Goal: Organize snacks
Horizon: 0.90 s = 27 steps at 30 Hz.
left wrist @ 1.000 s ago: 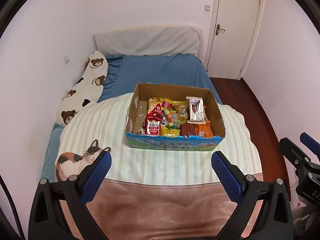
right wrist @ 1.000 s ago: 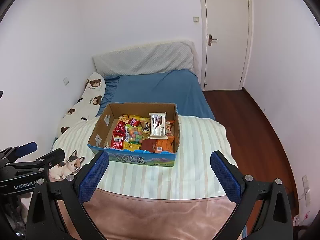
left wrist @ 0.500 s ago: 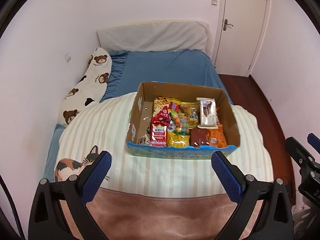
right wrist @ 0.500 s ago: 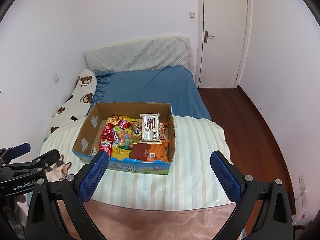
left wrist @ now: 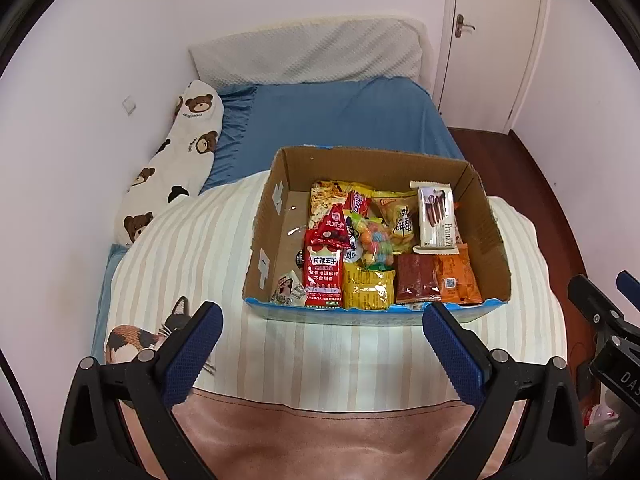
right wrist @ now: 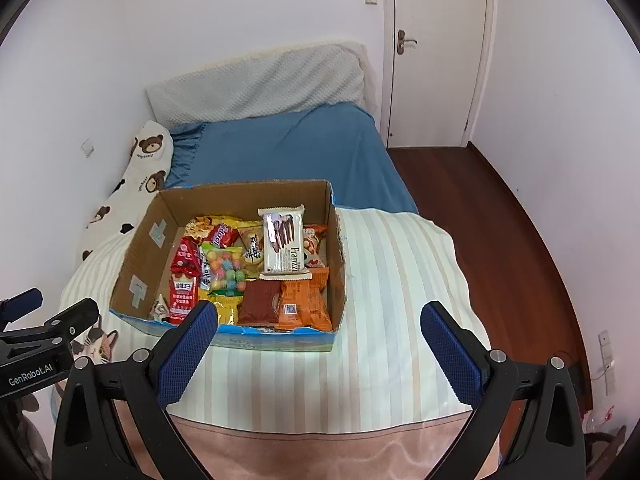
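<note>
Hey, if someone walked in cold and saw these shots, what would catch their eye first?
Probably the open brown cardboard box crammed with bright snack packets, sitting on the cream striped blanket mid-bed. Inside it, the white Franzzi wafer pack lies on top near the right wall. Along the left wall, the long white bear-print pillow also stands out.

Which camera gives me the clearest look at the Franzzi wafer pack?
Right wrist: the Franzzi wafer pack lies fully visible atop the other snacks, label legible. The left wrist view shows the same pack, smaller and more oblique, by the box's right side.
</note>
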Tool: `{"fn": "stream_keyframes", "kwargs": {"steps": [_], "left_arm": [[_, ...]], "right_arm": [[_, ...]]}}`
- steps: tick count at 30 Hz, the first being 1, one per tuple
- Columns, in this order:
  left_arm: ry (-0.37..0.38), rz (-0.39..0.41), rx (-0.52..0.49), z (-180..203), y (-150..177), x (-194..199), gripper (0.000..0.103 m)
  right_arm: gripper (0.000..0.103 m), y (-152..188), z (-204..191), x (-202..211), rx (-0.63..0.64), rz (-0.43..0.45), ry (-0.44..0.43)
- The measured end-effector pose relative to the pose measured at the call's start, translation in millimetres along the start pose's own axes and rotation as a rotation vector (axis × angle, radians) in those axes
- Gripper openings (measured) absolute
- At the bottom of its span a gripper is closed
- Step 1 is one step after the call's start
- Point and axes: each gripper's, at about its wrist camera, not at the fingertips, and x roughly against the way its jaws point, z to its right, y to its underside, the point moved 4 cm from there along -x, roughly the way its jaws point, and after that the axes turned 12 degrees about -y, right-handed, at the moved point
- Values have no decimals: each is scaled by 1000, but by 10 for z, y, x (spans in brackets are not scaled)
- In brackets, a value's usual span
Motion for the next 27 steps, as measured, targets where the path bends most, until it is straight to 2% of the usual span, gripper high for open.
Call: {"fn": "stream_keyframes", "kwargs": {"steps": [4, 10, 27], "left_arm": [[22, -38, -14, 58, 7, -104, 102], [38, -54, -17, 107, 48, -136, 103], [41, -41, -11, 99, 51, -70, 102]], "right_arm": [[103, 5, 7, -82, 2, -16, 3], [103, 22, -6, -49, 13, -14, 3], [103, 36, -47, 4, 42, -13, 1]]}}
